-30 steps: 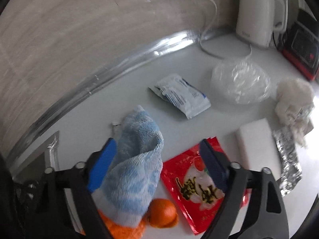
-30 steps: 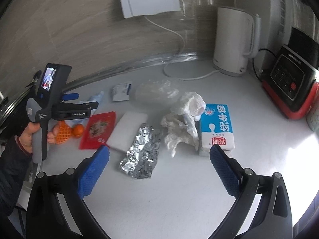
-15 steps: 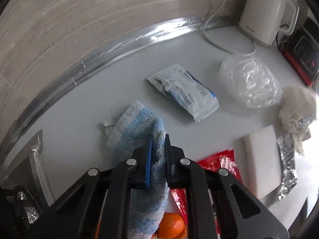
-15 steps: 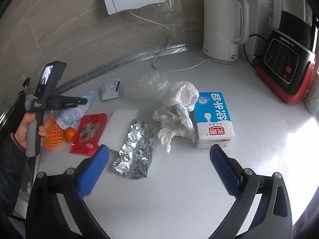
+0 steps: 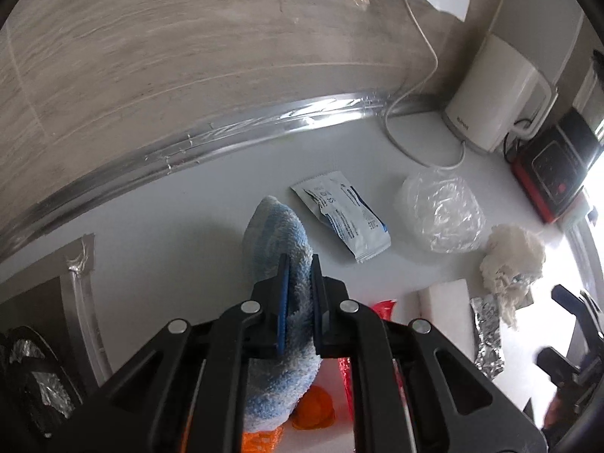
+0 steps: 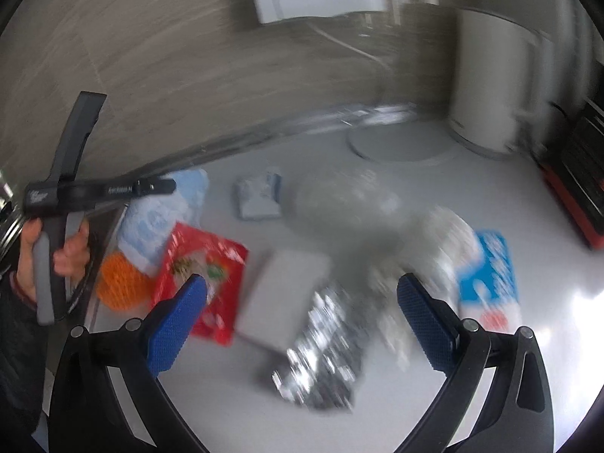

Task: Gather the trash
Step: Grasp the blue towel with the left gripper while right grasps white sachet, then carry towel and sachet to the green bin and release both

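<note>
Two grippers share the work, and only the left gripper [image 5: 298, 294] carries anything: its jaws are pressed onto a blue terry cloth [image 5: 279, 238], which stands up between the pads and runs on toward 12 o'clock in the left wrist view, its lower end drooping back toward 6 o'clock over an orange net [image 6: 120, 283] and a red snack packet [image 6: 204, 271]. The right gripper [image 6: 298, 309] hangs with jaws spread wide and nothing between them, above the middle of the counter [image 5: 170, 226]. The relation that counts for its coming pick is this: in the right wrist view the crumpled foil [image 6: 321, 358] lies just below and between the blue pads, at about 6 o'clock from their midpoint, with its long axis running from 11 to 5 o'clock, so roughly along the fingers and across the line of closing. A white foam block [image 6: 287, 287] sits just beside the foil at 10 o'clock, and a wad of white tissue [image 5: 513, 256] lies near at 1 o'clock, leaning on a blue-and-white carton [image 6: 487, 275]. That view is smeared by motion, so fine edges cannot be told. Judged from this, the right gripper is much the nearer to the foil, while the white sachet [image 5: 339, 215] and the clear plastic bag [image 5: 441, 215] lie closer to the left one
</note>
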The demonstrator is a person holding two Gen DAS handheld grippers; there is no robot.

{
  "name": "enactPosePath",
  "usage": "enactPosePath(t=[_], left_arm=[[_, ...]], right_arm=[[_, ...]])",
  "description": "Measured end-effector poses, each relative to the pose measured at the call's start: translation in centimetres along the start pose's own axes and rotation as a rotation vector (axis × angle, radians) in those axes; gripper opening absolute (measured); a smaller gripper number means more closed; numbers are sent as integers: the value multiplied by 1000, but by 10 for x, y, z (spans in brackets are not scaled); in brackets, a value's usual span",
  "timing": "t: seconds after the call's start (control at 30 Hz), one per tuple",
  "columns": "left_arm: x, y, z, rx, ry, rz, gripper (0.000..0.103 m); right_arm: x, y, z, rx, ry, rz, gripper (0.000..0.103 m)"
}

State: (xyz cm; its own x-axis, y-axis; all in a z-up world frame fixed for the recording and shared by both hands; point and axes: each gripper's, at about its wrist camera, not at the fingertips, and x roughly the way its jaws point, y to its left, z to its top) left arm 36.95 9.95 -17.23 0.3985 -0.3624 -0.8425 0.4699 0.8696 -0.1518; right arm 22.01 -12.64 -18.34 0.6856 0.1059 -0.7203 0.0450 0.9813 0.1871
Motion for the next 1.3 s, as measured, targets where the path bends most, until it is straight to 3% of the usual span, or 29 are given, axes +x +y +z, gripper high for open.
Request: enactPosePath(t=[0.17, 0.33, 0.5, 0.67, 0.8, 0.87, 0.93, 0.97, 1.3], left_arm=[[-5, 11, -2, -39, -12, 12, 10], [3, 16, -2, -52, -18, 35, 10], [12, 23, -4, -74, -15, 45, 10], [20, 28, -4, -100, -18, 37, 10], [21, 31, -3, -107, -23, 42, 10], [20, 32, -2, -110, -32, 46, 10], [16, 30, 1, -109, -42, 53, 10], [13, 29, 5, -108, -50, 54, 10], [-61, 14, 21, -98, -170, 45, 9]], right_arm=[[62, 28, 46, -68, 14, 31, 100], [136, 51, 80, -103, 85, 18, 99], [190, 62, 92, -123, 163, -52, 93], [214, 60, 91, -134, 211, -102, 81], [220, 63, 87, -150, 228, -115, 66], [219, 67, 86, -161, 226, -103, 46], [217, 73, 87, -185, 221, -107, 36], [215, 75, 88, -189, 217, -98, 24], [129, 85, 108, -168, 75, -17, 21]])
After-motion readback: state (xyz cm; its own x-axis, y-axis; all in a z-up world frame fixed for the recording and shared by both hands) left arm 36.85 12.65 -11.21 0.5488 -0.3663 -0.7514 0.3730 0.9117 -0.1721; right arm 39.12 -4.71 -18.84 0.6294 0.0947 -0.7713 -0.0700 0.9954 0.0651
